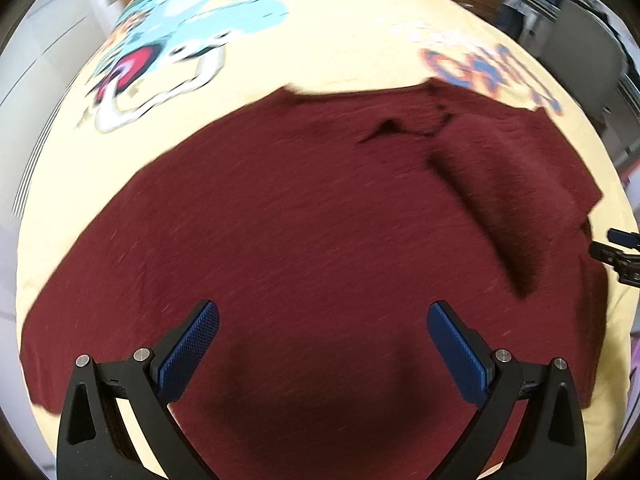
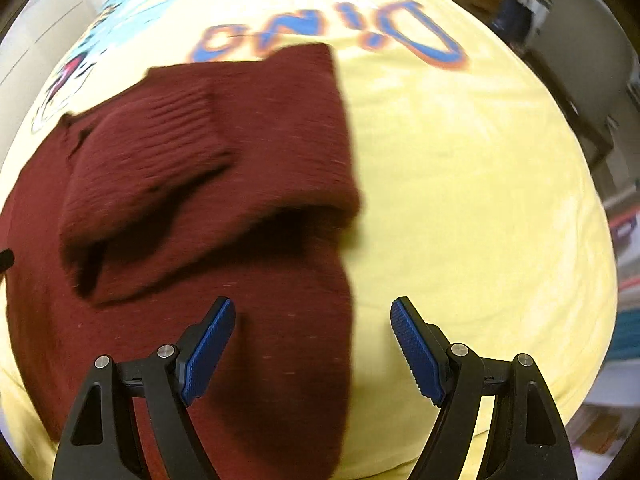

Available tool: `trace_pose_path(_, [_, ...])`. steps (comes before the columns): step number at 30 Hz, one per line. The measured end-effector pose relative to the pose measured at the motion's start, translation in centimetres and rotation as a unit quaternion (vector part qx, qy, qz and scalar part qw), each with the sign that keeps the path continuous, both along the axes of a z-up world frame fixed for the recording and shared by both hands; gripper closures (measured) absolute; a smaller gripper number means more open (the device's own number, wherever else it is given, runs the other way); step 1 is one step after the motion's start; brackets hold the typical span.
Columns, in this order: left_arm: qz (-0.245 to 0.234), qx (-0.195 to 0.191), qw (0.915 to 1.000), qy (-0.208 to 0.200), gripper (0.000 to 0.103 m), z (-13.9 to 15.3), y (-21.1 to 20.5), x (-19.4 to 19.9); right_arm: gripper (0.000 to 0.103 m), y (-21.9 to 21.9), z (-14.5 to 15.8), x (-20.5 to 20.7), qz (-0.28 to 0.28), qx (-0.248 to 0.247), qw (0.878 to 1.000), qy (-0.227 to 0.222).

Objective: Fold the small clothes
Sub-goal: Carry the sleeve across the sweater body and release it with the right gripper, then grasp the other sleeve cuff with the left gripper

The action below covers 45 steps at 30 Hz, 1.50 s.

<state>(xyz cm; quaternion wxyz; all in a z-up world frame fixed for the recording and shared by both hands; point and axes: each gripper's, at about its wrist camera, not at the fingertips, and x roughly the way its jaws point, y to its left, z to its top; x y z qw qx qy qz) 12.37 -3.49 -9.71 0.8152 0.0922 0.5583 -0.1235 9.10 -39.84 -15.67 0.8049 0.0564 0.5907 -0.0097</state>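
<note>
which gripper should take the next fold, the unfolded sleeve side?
Left, probably. The left gripper hangs open over the flat side of the maroon sweater. The right gripper sits at the sweater's edge where the sleeve is already folded in.

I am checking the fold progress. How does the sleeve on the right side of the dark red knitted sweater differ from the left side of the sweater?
The ribbed right sleeve is folded inward and lies on top of the dark red knitted sweater; the sweater's left side still lies spread flat on the yellow printed cloth. The sleeve forms a raised, shadowed ridge; the left side looks smooth. Both are the same dark red knit.
</note>
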Motion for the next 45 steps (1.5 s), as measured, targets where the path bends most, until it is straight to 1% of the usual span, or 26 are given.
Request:
trace_pose_path(3, [-0.038,-0.001,0.9992,-0.006,0.001,0.3,-3.5,0.4,0.022,-1.5,-0.7,-0.1,-0.018,0.012,1.0,0.002])
trace_pose_path(7, [-0.1,0.004,0.9949,-0.012,0.001,0.8,-8.7,0.7,0.022,-2.3,-1.4,0.5,-0.026,0.014,1.0,0.004])
trace_pose_path(12, [-0.167,0.022,0.9857,-0.015,0.001,0.4,-14.5,0.6,0.022,-2.8,-1.6,0.6,-0.033,0.025,0.999,0.003])
trace_pose_path(15, [-0.198,0.03,0.9797,-0.006,0.001,-0.5,-16.7,0.2,0.022,-3.2,-1.5,0.7,-0.034,0.031,0.999,0.001])
trace_pose_path(17, [-0.223,0.037,0.9741,-0.004,0.001,-1.1,-18.3,-0.2,0.022,-3.3,-1.6,0.8,-0.033,0.033,0.999,0.001])
trace_pose_path(20, [-0.239,0.06,0.9691,-0.002,0.001,-2.4,-20.2,0.0,0.022,-3.5,-2.2,1.0,-0.028,0.03,0.999,0.005])
trace_pose_path(24, [-0.233,0.091,0.9682,-0.003,0.002,-4.0,-21.6,1.6,0.022,-3.3,-2.6,1.3,-0.024,0.028,0.999,0.008])
trace_pose_path(25, [-0.231,0.095,0.9682,-0.004,0.007,-4.4,-21.7,1.8,0.022,-3.1,-2.8,1.6,-0.024,0.027,0.999,0.009])
trace_pose_path(26, [-0.229,0.099,0.9685,-0.002,0.023,-4.7,-21.9,2.3,0.022,-3.0,-2.9,1.9,-0.024,0.026,0.999,0.009])
trace_pose_path(28, [-0.223,0.103,0.9692,0.015,0.048,-5.4,-22.0,3.2,0.022,-2.9,-2.9,2.3,-0.022,0.024,0.999,0.008])
trace_pose_path(30, [-0.216,0.108,0.9702,0.023,0.069,-5.9,-21.8,4.0,0.022,-2.6,-2.9,2.8,-0.016,0.019,1.0,0.006])
trace_pose_path(31, [-0.212,0.112,0.9705,0.023,0.075,-5.9,-21.6,4.3,0.022,-2.4,-2.8,3.1,-0.013,0.017,1.0,0.005])
trace_pose_path(32, [-0.207,0.113,0.9715,0.02,0.084,-5.9,-21.3,4.6,0.022,-2.2,-2.8,3.5,-0.009,0.013,1.0,0.004])
trace_pose_path(33, [-0.202,0.11,0.9731,0.02,0.088,-5.8,-20.9,5.1,0.022,-2.0,-2.9,3.9,-0.007,0.011,1.0,0.004])
trace_pose_path(35, [-0.183,0.081,0.9796,0.023,0.089,-5.1,-19.5,5.9,0.022,-1.7,-2.8,4.7,-0.004,0.009,1.0,0.003])
trace_pose_path(38, [-0.155,0.052,0.9864,0.011,0.089,-3.8,-17.4,6.7,0.022,-1.1,-2.8,6.1,0.002,0.019,1.0,0.002])
trace_pose_path(39, [-0.144,0.042,0.9887,0.006,0.09,-3.3,-16.6,6.9,0.026,-1.0,-2.7,6.4,0.005,0.019,1.0,0.002])
trace_pose_path(40, [-0.13,0.032,0.991,0.001,0.09,-2.7,-15.5,7.2,0.031,-0.7,-2.7,6.8,0.009,0.02,1.0,0.003])
trace_pose_path(41, [-0.12,0.025,0.9924,-0.004,0.09,-2.3,-14.6,7.3,0.054,-0.5,-2.6,7.1,0.011,0.023,1.0,0.003])
trace_pose_path(42, [-0.109,0.019,0.9939,-0.009,0.09,-1.9,-13.8,7.5,0.081,-0.3,-2.4,7.5,0.012,0.031,0.999,0.004])
trace_pose_path(43, [-0.099,0.016,0.9949,-0.014,0.09,-1.4,-13.9,7.4,0.084,-0.3,-2.1,7.7,0.011,0.042,0.999,0.004])
trace_pose_path(44, [-0.089,0.014,0.9958,-0.02,0.091,-0.9,-12.9,7.7,0.085,-0.2,-1.9,7.8,0.007,0.043,0.999,0.005])
trace_pose_path(45, [-0.082,0.013,0.9962,-0.025,0.091,-0.2,-12.9,7.6,0.086,0.0,-1.6,8.0,0.008,0.038,0.999,0.004])
